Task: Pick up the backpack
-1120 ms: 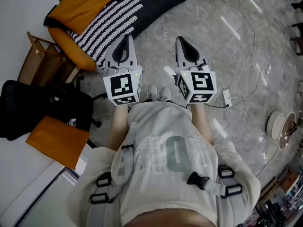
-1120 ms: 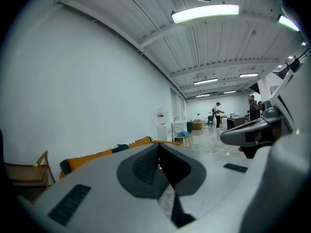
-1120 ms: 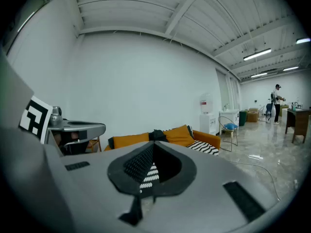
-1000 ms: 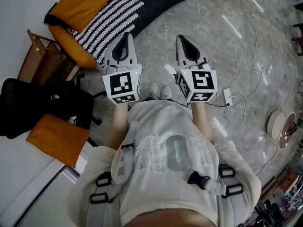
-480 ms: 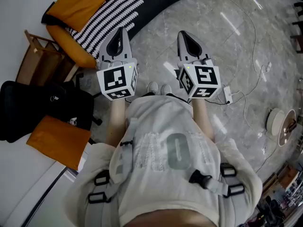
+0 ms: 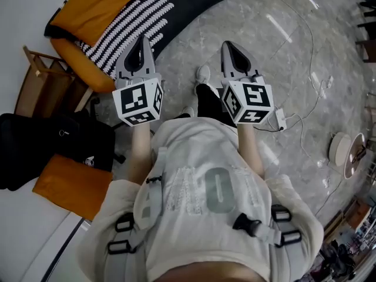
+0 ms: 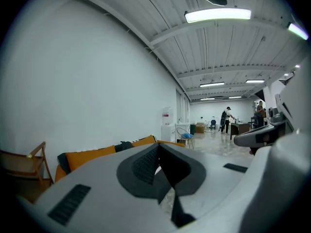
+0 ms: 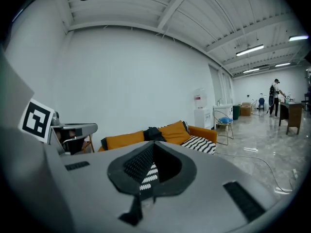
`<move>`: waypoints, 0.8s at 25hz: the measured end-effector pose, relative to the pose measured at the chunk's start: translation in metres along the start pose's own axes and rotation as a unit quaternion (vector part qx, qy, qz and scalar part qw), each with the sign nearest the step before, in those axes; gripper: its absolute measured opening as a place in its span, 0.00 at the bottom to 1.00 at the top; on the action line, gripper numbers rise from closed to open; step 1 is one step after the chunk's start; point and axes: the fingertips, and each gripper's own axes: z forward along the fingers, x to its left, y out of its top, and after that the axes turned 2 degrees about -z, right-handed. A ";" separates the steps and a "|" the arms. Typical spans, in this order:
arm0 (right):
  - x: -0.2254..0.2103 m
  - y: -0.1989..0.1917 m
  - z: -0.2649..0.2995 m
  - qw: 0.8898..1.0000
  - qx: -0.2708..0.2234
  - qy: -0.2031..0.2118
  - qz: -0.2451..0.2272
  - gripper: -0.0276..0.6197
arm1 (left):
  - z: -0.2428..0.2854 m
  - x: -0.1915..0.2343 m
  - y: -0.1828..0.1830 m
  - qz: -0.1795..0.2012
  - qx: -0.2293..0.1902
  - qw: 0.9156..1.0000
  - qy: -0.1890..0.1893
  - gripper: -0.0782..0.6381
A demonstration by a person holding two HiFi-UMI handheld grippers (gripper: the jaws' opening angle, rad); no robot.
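Stepping off is the change. Where two pale shoes stood side by side a second ago, one shoe now leads on the grey floor, with a dark trouser leg behind it. With that step the left tongs have drifted leftward in the head view, toward the wall side where the backpack sits. The right tongs have barely shifted. Both pairs are clenched tight with nothing between them; each gripper view shows pad against pad over open room.

The backpack, a black slumped mass, rests on an orange cushion low at the left of the head view. It is next to a wooden chair and well apart from either pair of tongs. It lies beside and rather behind the left arm, and neither gripper view has it in frame. Both look toward the sofa and the white wall.

By my reading the task is only at its approach. The body is starting to move, but the tongs must swing round to the left, come down and open before any grasp on a strap or handle.
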 end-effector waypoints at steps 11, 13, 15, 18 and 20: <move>-0.056 0.008 0.122 0.999 -0.006 0.036 0.004 0.05 | 0.123 0.018 -0.017 -0.010 0.010 0.999 0.031 0.14; -0.076 0.019 0.154 0.999 -0.001 0.040 0.006 0.05 | 0.158 0.021 -0.010 -0.016 0.011 0.999 0.038 0.14; -0.098 0.033 0.187 0.999 0.007 0.046 0.011 0.05 | 0.195 0.020 -0.003 -0.017 0.017 0.999 0.044 0.14; -0.128 0.056 0.238 0.998 0.015 0.059 0.011 0.05 | 0.252 0.023 0.004 -0.022 0.028 0.998 0.056 0.14; -0.147 0.067 0.269 0.998 0.019 0.063 0.013 0.05 | 0.289 0.023 0.008 -0.021 0.037 0.997 0.060 0.14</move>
